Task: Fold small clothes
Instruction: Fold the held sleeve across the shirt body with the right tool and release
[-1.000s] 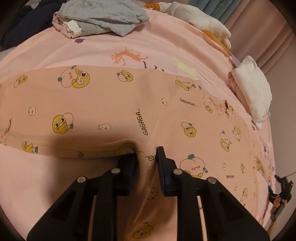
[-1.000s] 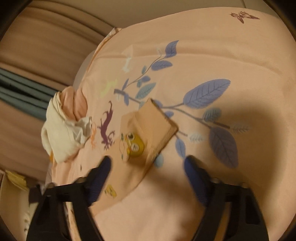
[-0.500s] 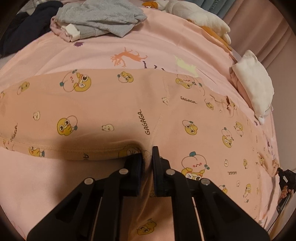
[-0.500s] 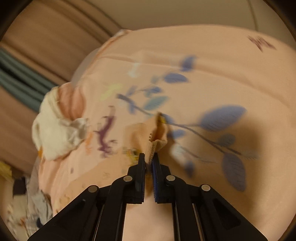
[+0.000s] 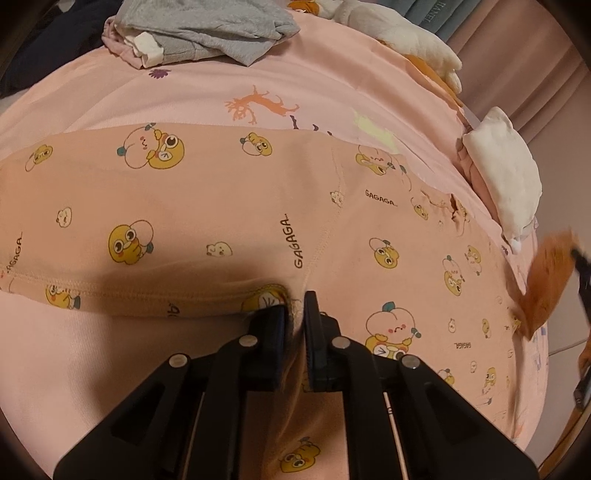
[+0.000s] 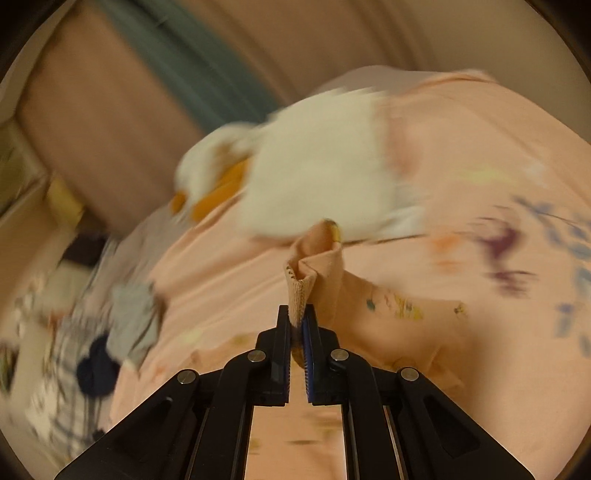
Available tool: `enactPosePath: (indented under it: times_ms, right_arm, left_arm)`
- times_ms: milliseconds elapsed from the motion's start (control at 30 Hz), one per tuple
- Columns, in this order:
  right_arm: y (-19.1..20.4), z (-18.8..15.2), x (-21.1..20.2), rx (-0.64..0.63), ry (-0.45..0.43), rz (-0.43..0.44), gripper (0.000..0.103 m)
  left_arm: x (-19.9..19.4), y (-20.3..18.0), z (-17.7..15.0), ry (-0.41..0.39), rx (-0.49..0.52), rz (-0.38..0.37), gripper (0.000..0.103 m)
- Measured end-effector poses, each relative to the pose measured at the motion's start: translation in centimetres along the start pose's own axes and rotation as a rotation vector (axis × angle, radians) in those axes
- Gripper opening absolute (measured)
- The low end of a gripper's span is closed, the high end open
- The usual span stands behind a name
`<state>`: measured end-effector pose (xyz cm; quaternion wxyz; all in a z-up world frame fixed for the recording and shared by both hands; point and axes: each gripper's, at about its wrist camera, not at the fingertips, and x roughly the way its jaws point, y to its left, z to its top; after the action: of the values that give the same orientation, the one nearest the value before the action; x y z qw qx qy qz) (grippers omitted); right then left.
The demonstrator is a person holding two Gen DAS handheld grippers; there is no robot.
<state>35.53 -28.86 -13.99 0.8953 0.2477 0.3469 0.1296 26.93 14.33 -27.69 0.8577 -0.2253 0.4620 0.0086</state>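
Small peach pyjama trousers printed with yellow cartoon faces lie spread on the pink bedsheet. My left gripper is shut on the trousers at the crotch seam. My right gripper is shut on a ribbed leg cuff and holds it raised off the bed. That lifted cuff shows blurred at the right edge of the left wrist view, with the right gripper beside it.
A pile of grey and pink clothes lies at the bed's far side. A folded white garment sits at the right edge; it is blurred in the right wrist view. Curtains hang behind the bed.
My left gripper has closed on the crotch seam. My right gripper has closed on the leg cuff, lifted it and swung it left toward the bed's middle.
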Motion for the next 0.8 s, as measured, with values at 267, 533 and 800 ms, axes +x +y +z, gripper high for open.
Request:
enactPosePath:
  times_ms: [267, 533, 800]
  right_arm:
    - [11.9, -6.7, 8.9, -0.175, 0.205, 0.157, 0.007]
    - [16.4, -13.0, 11.4, -0.283, 0.374, 0.163, 0.007]
    - [13.7, -12.0, 5.4, -0.578, 0.286, -0.016, 0.061]
  left_arm:
    - [0.1, 0.4, 0.0, -0.004, -0.022, -0.016, 0.009]
    - [0.1, 0.2, -0.2, -0.015, -0.019, -0.009, 0.011]
    - [0.1, 0.8, -0.2, -0.014, -0.077, -0.043, 0.013]
